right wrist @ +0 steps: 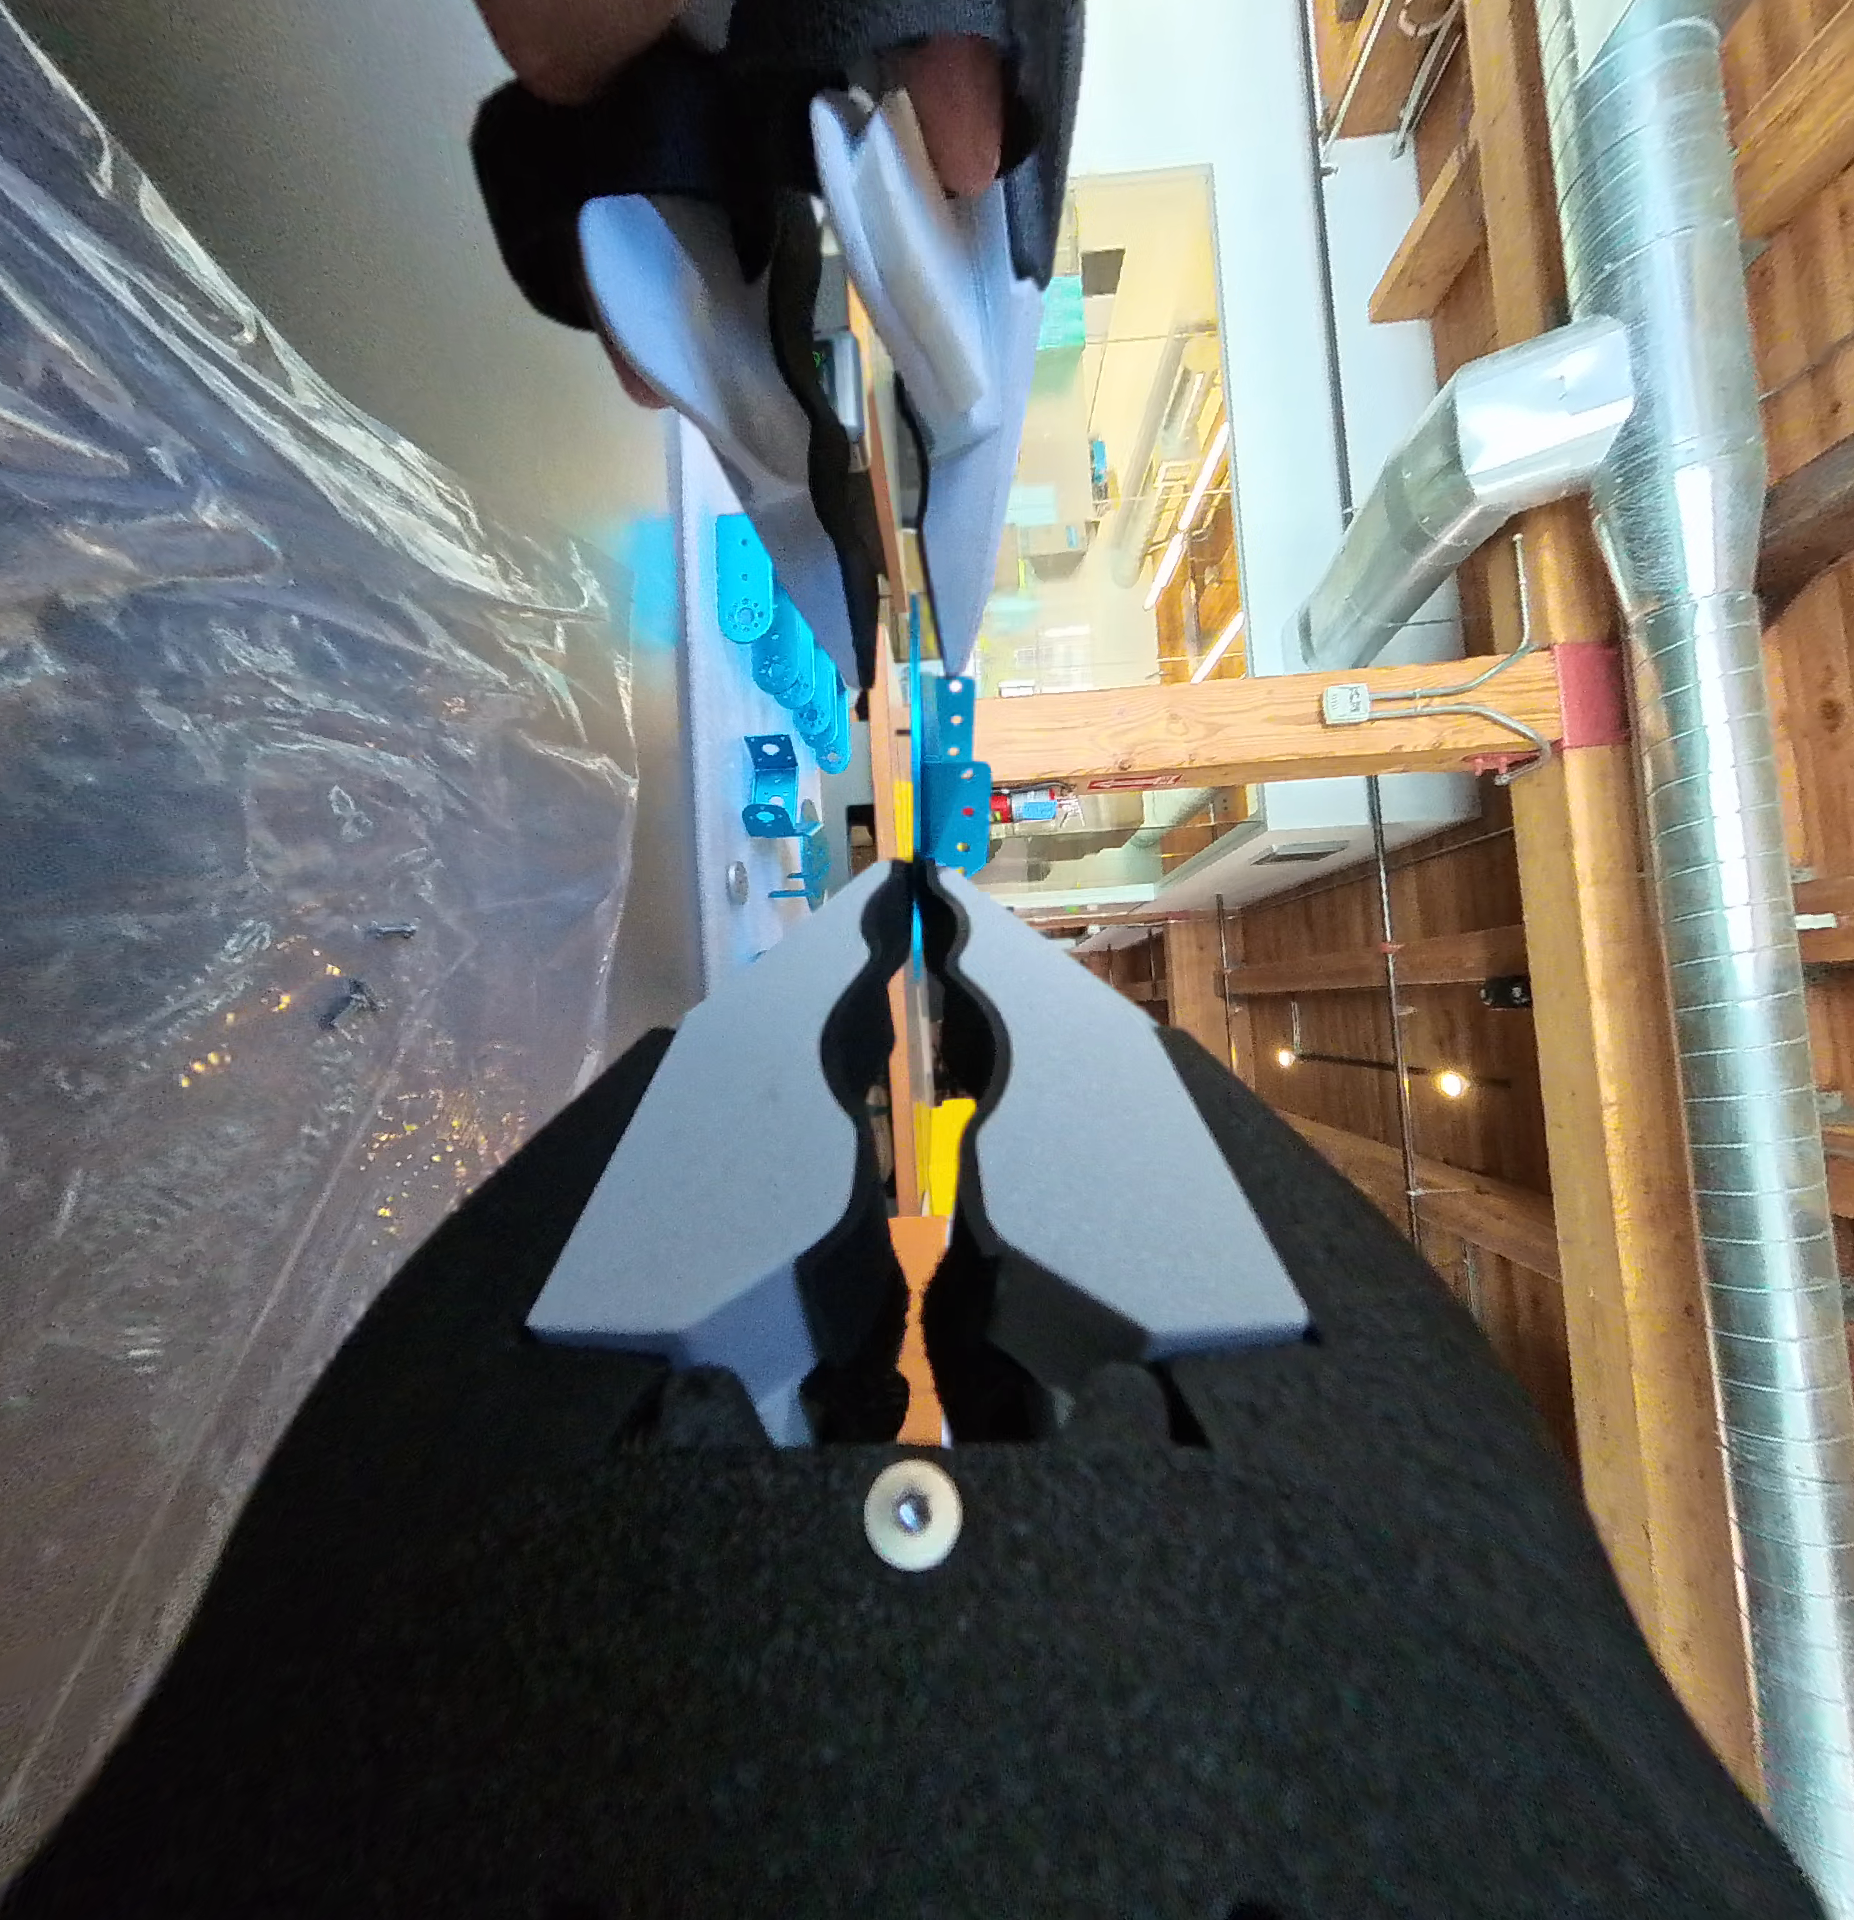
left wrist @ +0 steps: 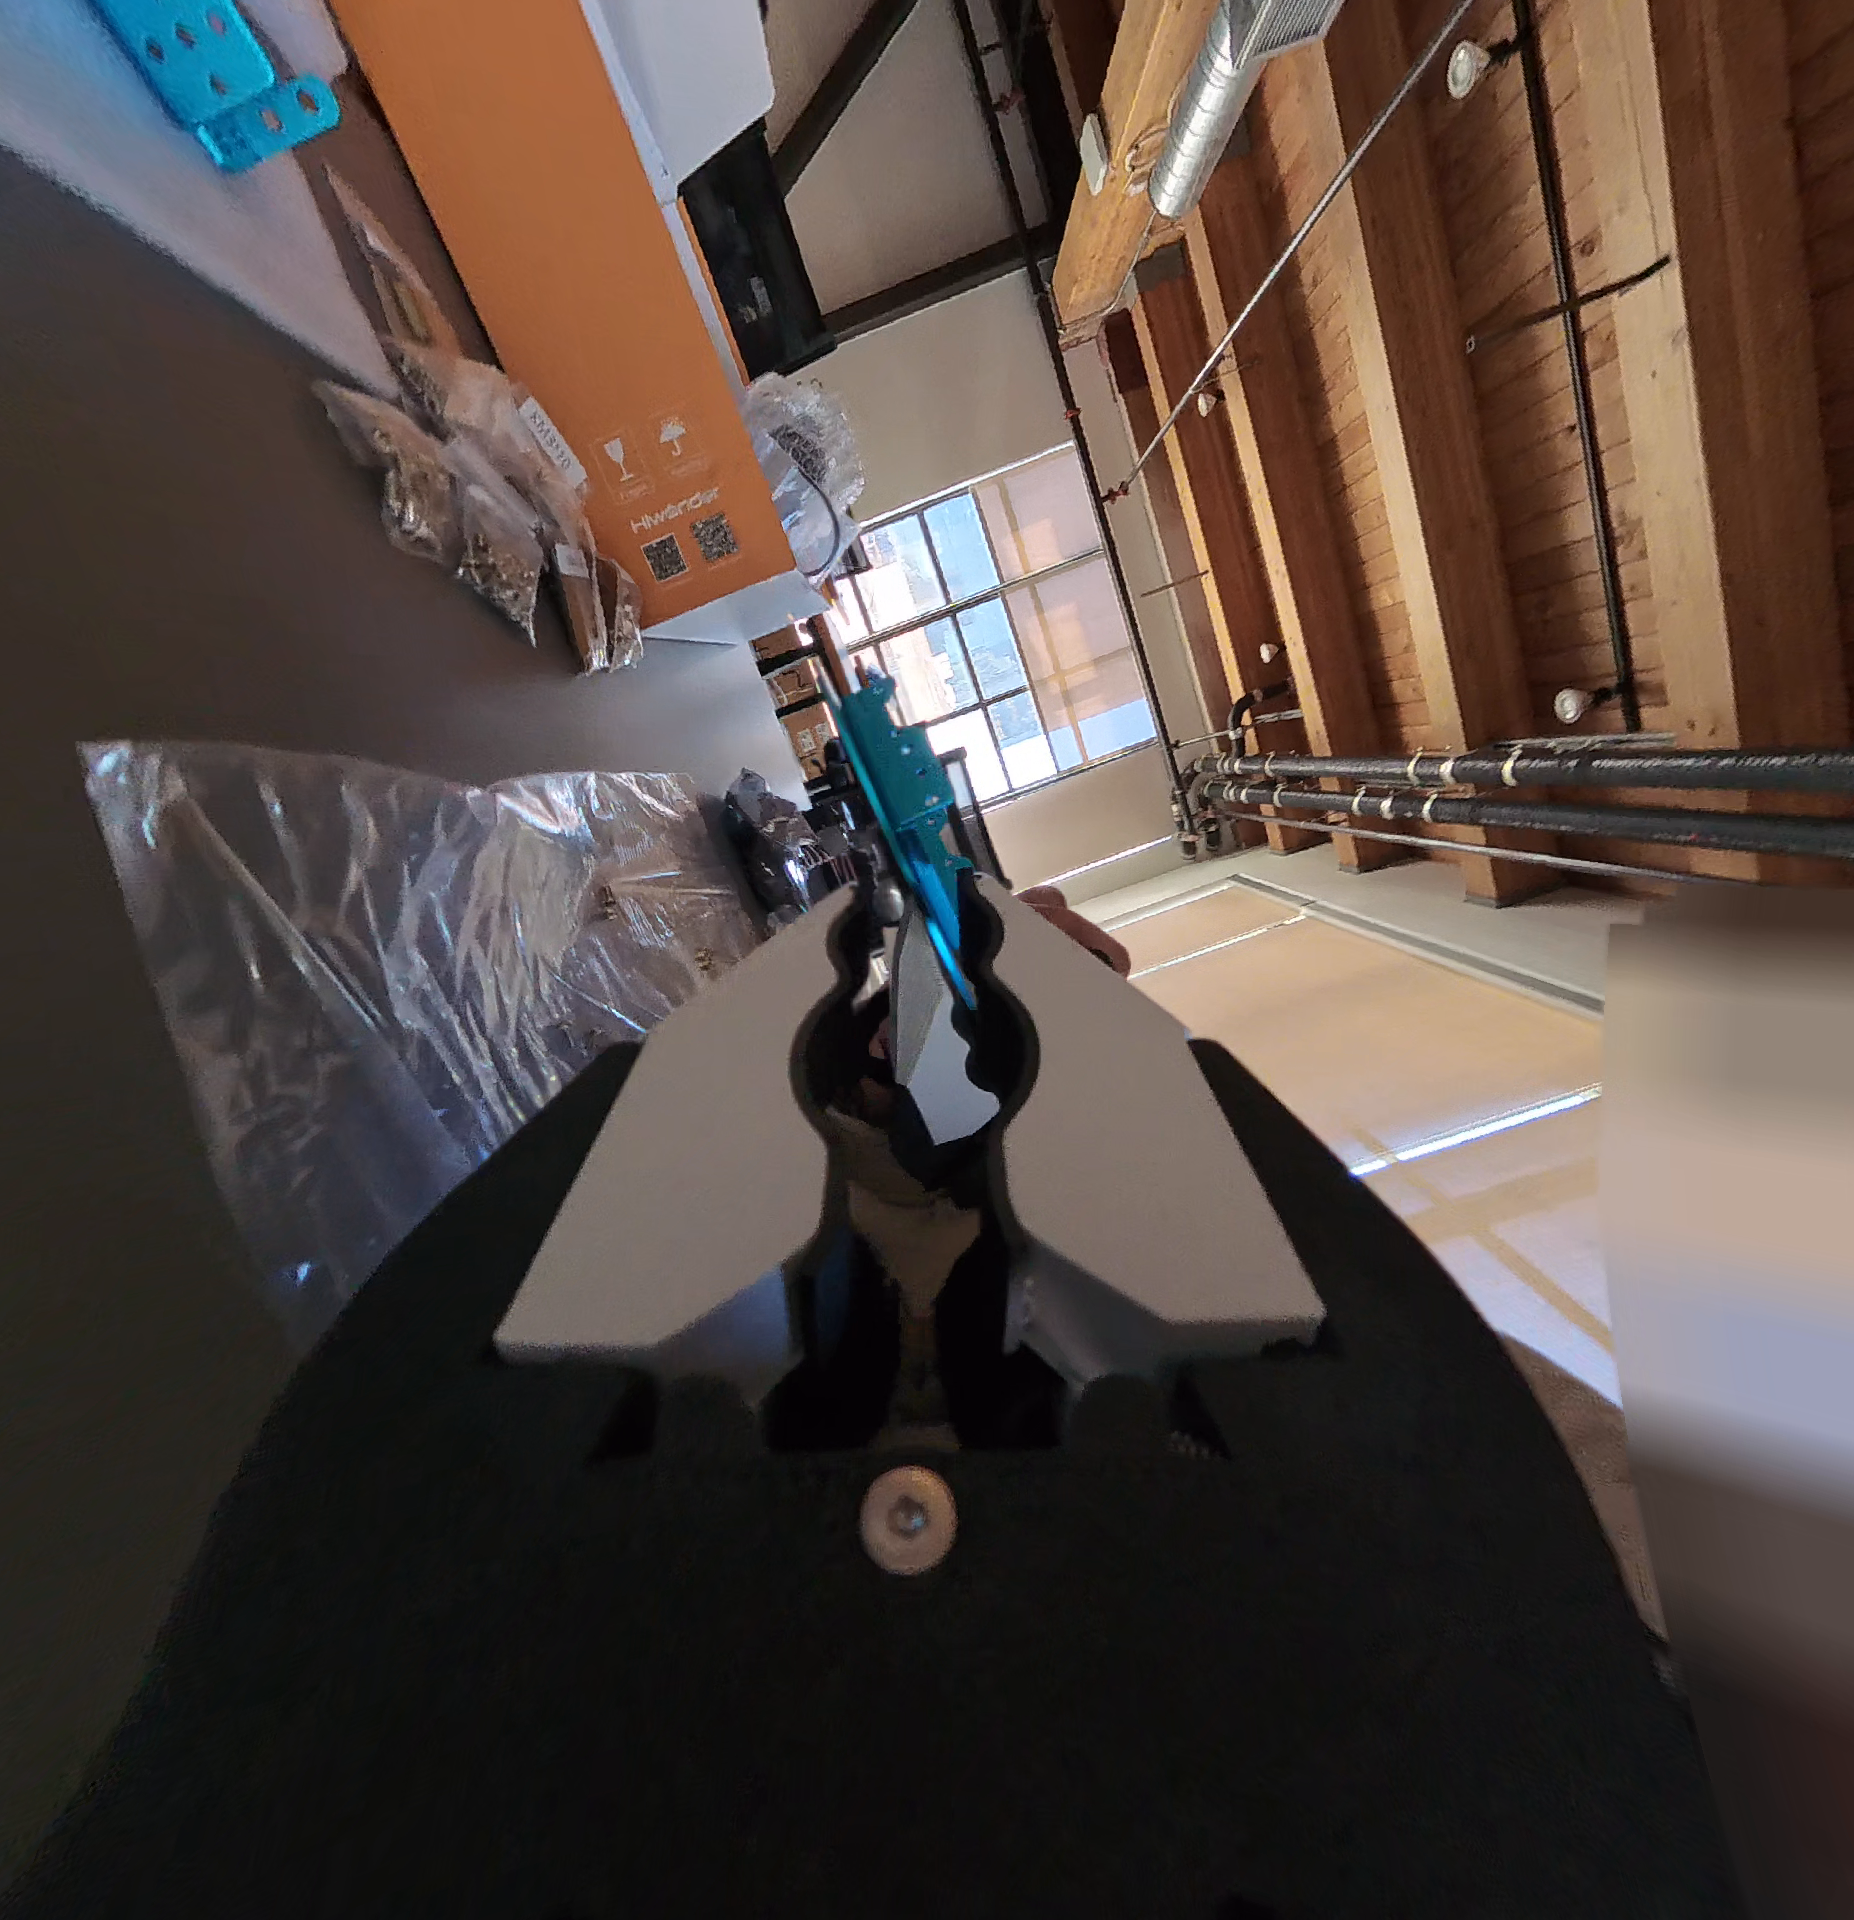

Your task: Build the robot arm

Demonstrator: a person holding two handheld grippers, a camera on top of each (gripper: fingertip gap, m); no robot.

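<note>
A blue metal bracket with holes [left wrist: 897,758] is up in the air, seen edge-on between my two grippers. In the left wrist view my left gripper [left wrist: 918,894] has its fingers apart around the bracket's thin plate. There is a gap on the left side, so the pads do not press on it. A grey fingertip of the right gripper [left wrist: 933,1039] shows through that gap. In the right wrist view my right gripper [right wrist: 915,868] is shut on the bracket's [right wrist: 959,800] thin edge. The left gripper [right wrist: 907,670] comes from the top, its tips standing apart on either side of the plate.
A crumpled clear plastic bag [left wrist: 383,935] lies on the grey table, and also shows in the right wrist view [right wrist: 227,831]. Farther off are an orange box [left wrist: 549,312], small bags of screws [left wrist: 476,488] and blue plates [left wrist: 216,73]. More blue brackets [right wrist: 777,675] lie on a white sheet. Left and right tips are no more than a few centimetres apart.
</note>
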